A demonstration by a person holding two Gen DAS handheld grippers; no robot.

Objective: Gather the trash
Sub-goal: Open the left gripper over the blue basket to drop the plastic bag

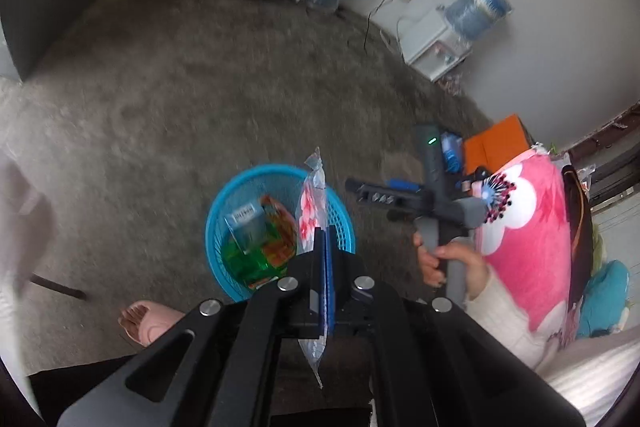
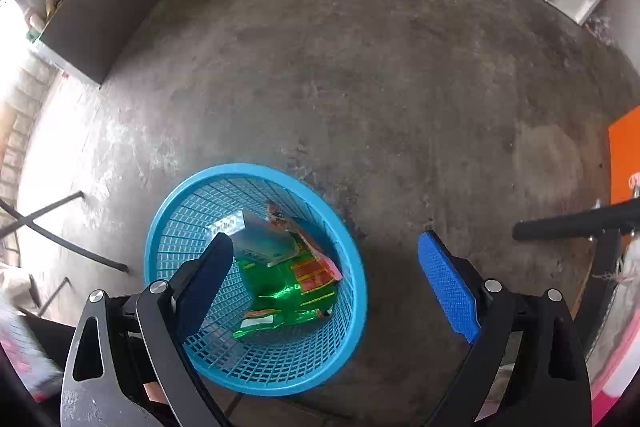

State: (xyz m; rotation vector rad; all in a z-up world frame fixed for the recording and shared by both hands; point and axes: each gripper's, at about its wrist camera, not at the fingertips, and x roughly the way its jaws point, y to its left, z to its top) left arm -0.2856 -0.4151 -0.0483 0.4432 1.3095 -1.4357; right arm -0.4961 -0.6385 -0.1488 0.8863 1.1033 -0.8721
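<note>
Two tongs worked over the concrete floor [image 2: 360,67]. Your left tongs [image 1: 323,251] were clamped nearly shut on a clear plastic wrapper with pink print [image 1: 310,215], holding it edge-on above the near rim of the blue mesh basket [image 1: 224,211]. Your right tongs [image 2: 324,267] stood wide open and held nothing; their dark finger [image 2: 208,275] hung over the basket's inside, while the blue pad [image 2: 448,283] sat outside its rim. Inside the basket lay a green foil packet [image 2: 280,295], an orange-and-red wrapper [image 2: 316,267] and a pale carton [image 2: 256,243]. Your right hand [image 1: 444,263] gripped the other tool's handle beside a pink flowered cushion [image 1: 528,247].
</note>
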